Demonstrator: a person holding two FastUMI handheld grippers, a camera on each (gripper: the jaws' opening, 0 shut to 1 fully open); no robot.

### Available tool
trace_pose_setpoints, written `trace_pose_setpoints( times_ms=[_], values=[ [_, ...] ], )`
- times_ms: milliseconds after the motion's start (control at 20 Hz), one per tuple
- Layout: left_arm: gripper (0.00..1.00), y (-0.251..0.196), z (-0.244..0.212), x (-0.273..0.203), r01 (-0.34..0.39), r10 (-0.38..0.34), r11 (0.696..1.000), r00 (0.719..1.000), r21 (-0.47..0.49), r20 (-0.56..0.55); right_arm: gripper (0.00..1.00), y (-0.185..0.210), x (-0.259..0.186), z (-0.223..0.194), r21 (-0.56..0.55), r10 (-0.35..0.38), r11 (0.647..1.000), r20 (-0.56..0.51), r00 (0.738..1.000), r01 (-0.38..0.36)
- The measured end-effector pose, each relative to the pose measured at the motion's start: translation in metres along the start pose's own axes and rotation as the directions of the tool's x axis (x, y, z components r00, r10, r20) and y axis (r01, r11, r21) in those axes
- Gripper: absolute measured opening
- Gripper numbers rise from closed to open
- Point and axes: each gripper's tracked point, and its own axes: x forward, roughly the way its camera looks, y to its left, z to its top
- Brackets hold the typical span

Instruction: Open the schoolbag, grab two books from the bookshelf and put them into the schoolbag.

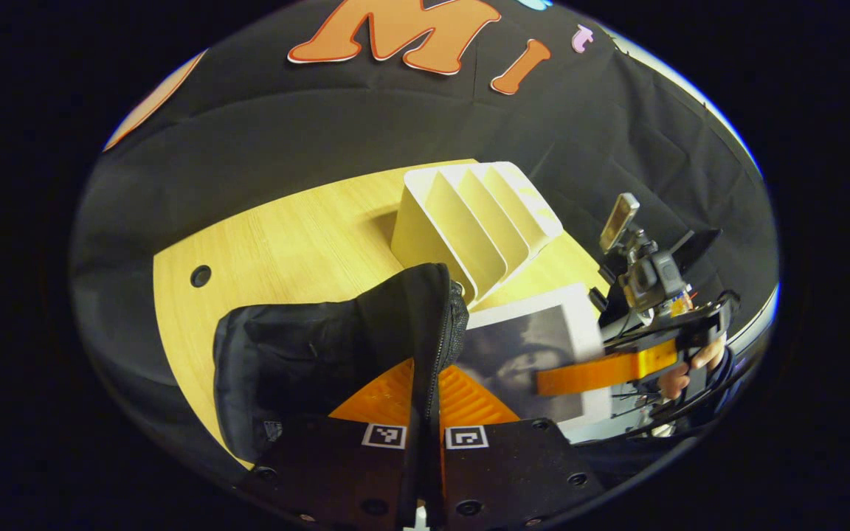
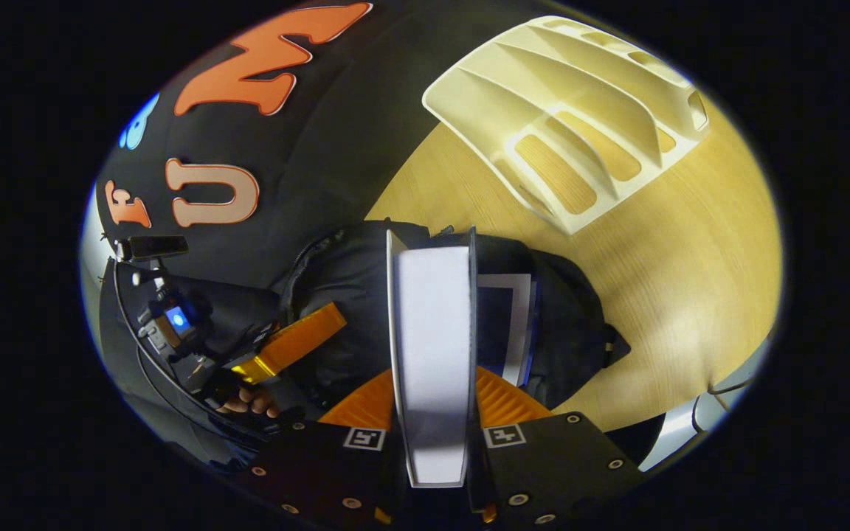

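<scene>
The black schoolbag point(image 1: 299, 354) stands on the wooden table point(image 1: 285, 236). My left gripper point(image 1: 425, 387) is shut on its zippered opening edge and holds it up. Just to the right, a book point(image 1: 528, 346) with a white border and a grey picture is held on edge by my right gripper point(image 1: 565, 377). In the right gripper view that book point(image 2: 432, 310) stands edge-on between my right gripper's point(image 2: 434, 380) fingers, above the open schoolbag point(image 2: 344, 295). A second book point(image 2: 502, 324) lies inside the bag. The left gripper point(image 2: 322, 324) grips the bag's rim at the left.
The white slotted bookshelf point(image 1: 469, 214) stands empty behind the bag, also in the right gripper view as the bookshelf point(image 2: 572, 110). A round hole point(image 1: 201, 276) sits in the table's left part. Bare tabletop point(image 2: 676, 280) lies right of the bag. A hand point(image 1: 679, 372) holds the right gripper.
</scene>
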Motion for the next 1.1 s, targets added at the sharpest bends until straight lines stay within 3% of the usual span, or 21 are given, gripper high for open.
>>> trace_pose_setpoints(
  times_ms=[900,950,1000,1050,1100],
  values=[
    [0.06,-0.046,-0.003,0.013,0.08,-0.08,0.996,0.997,0.044,0.002,0.33,0.01,0.123,0.001,0.133,0.173,0.974,0.09,0.981,-0.184],
    [0.05,-0.044,-0.003,0.012,0.073,-0.073,0.996,0.997,0.043,0.005,0.33,0.011,0.127,-0.003,0.131,0.174,0.974,0.075,0.982,-0.183],
    [0.05,-0.04,-0.004,0.011,0.066,-0.067,0.997,0.998,0.033,0.008,0.42,0.012,0.126,-0.007,0.131,0.173,0.975,0.053,0.983,-0.179],
    [0.06,-0.04,-0.004,0.01,0.062,-0.062,0.998,0.998,0.028,0.013,0.35,0.01,0.128,-0.01,0.125,0.154,0.98,0.025,0.988,-0.156],
    [0.06,-0.035,-0.002,0.009,0.044,-0.045,0.999,0.999,0.023,0.025,0.39,0.001,0.128,-0.01,0.104,0.092,0.99,0.01,0.996,-0.092]
  ],
)
